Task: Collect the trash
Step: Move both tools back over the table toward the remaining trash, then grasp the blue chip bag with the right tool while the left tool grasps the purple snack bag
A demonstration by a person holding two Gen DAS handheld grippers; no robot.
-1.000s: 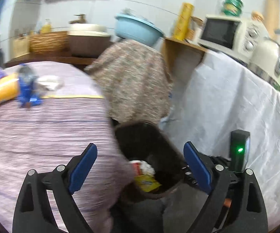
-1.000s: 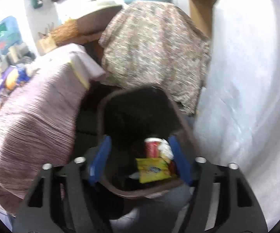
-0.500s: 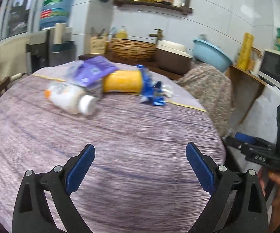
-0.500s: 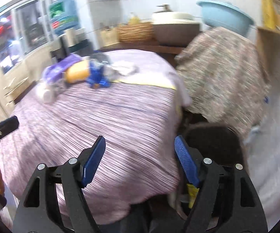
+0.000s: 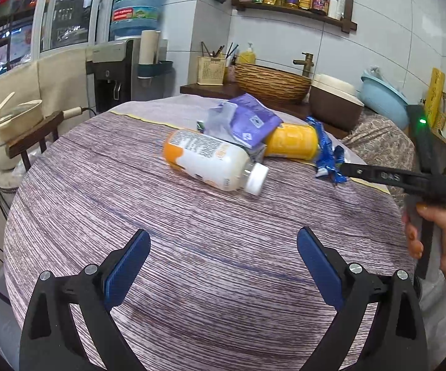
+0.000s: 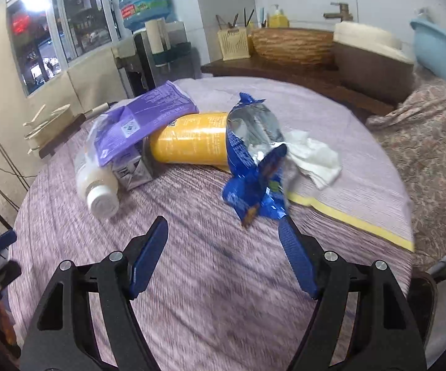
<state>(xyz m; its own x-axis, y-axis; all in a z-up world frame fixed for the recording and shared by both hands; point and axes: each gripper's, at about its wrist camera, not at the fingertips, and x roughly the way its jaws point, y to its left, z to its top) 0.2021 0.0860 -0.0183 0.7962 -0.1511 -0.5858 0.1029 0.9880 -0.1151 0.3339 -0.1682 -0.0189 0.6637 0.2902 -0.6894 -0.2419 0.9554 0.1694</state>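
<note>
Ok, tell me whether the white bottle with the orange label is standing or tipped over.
Tipped over. The white bottle lies on its side on the purple tablecloth, white cap pointing sideways toward the camera.

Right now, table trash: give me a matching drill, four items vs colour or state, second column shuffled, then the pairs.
Items:
1. bottle
2. canister
3. snack wrapper
4. tissue

Descriptions:
A. blue outside, silver inside, torn open
B. white, crumpled, behind the wrapper
C. white cap, lying on its side
D. yellow, lying on its side

Pairs: 1-C, 2-D, 3-A, 4-B
</note>
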